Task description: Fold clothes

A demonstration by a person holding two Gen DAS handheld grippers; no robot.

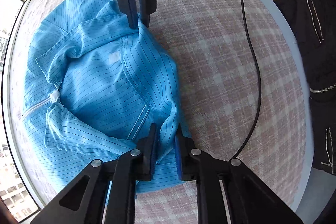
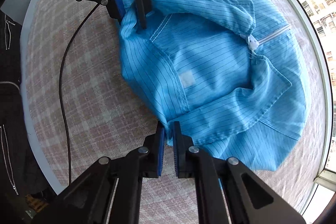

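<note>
I hold a light blue pinstriped cloth jacket with a white zipper (image 1: 100, 81) by one edge, and it lies bunched in a rounded heap on the round worktop covered with a pink and white checked cloth (image 1: 220, 68). My left hand-held gripper (image 1: 166, 146) is clamped on a raised ridge of fabric at one end of that edge, and my right hand-held gripper (image 2: 168, 140) pinches the fabric at the other end, its pads nearly together around a thin fold. I judge that both grips sit on this same side so the edge can be carried as one straight line; whether it is being drawn over the jacket or set down after a fold, the heap does not tell. The collar (image 2: 231, 12) lies open toward the window side of the jacket, and the zipper (image 2: 273, 34) runs away from it. A black cable (image 1: 254, 68) curves over the worktop on the side of the jacket facing me, close enough to catch the cloth. A black garment with silver zips (image 1: 317, 35) hangs beyond the worktop's rim, well apart from the jacket.
</note>
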